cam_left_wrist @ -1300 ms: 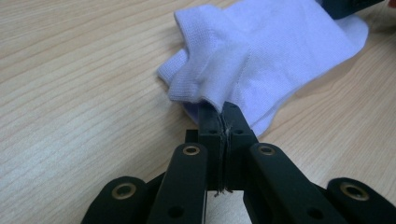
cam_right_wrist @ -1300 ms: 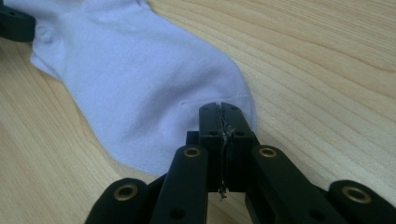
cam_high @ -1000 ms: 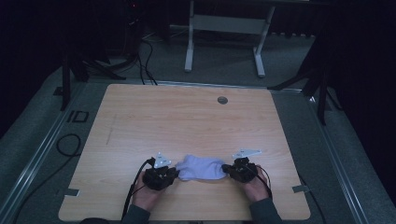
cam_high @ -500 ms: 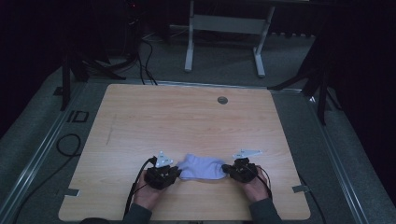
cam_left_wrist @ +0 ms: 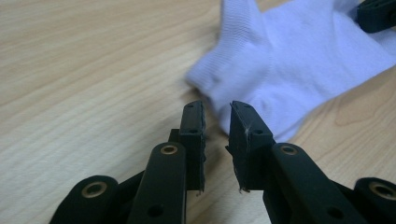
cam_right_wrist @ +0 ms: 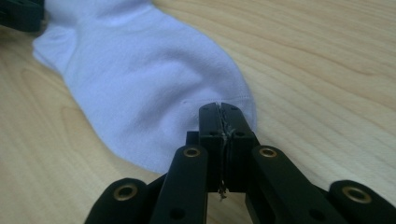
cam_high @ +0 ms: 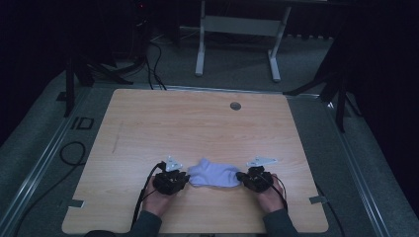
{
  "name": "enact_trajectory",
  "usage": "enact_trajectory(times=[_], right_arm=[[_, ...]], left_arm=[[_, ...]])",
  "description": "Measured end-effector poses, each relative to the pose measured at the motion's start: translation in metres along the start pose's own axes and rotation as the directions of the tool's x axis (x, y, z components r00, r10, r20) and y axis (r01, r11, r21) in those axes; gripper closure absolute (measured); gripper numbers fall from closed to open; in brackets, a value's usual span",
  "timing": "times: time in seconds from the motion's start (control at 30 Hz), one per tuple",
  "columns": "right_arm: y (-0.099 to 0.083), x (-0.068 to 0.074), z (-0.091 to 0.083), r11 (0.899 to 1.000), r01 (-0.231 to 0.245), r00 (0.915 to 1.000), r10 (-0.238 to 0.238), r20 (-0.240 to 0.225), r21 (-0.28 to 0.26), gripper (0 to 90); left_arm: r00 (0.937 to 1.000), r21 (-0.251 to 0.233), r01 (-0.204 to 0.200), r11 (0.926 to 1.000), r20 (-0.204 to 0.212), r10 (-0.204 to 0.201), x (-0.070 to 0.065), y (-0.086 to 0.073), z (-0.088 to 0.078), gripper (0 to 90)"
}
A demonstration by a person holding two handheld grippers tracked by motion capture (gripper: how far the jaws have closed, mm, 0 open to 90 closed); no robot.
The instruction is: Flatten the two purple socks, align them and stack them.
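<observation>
Sock (cam_high: pixel 214 174) flat on bench (cam_high: pixel 197 123), 6 o'clock edge. Right gripper (cam_right_wrist: pixel 219 112) fingers clamped on toe. Left gripper (cam_left_wrist: pixel 217 116) fingers slightly apart, empty, just short of cuff. Step: securing both ends. Next: advance left, pinch cuff.

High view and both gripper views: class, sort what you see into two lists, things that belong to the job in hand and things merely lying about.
Belongs to the job:
- white cotton ankle sock
- left gripper, jaws slightly apart at the sock's cuff end, nothing pinched
- right gripper, shut at the sock's toe edge
- light wooden table

Lying about:
- round grey cable grommet
- white metal desk frame
- black floor cable
</observation>
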State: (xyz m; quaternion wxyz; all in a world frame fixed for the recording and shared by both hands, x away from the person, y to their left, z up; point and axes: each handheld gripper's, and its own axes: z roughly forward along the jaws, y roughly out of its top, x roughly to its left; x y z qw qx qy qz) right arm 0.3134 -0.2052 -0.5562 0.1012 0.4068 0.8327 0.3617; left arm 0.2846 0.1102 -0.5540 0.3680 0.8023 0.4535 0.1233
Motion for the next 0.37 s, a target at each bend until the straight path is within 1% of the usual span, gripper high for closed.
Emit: enact_trajectory(times=[0.2,0.23,0.27,0.37], right_arm=[[-0.002,-0.008,-0.005,0.999,-0.044,0.998,0.044,0.045,-0.016,88.2],[-0.002,-0.01,-0.007,0.999,-0.049,0.9975,0.05,0.05,-0.024,88.3],[-0.002,-0.011,-0.009,0.998,-0.056,0.9968,0.058,0.056,-0.036,88.4],[-0.001,-0.014,-0.019,0.994,-0.065,0.9941,0.072,0.081,-0.086,88.4]], left_arm=[[0.9996,-0.011,0.018,0.9998,-0.02,-0.018,0.009,0.0,-0.004,75.0],[0.9995,-0.013,0.024,0.9996,-0.022,-0.024,0.009,0.0,-0.004,74.9],[0.9994,-0.012,0.022,0.9997,-0.025,-0.022,0.011,0.0,-0.005,74.6],[0.9989,-0.011,0.026,0.9996,-0.039,-0.027,0.014,0.0,-0.004,74.3]])
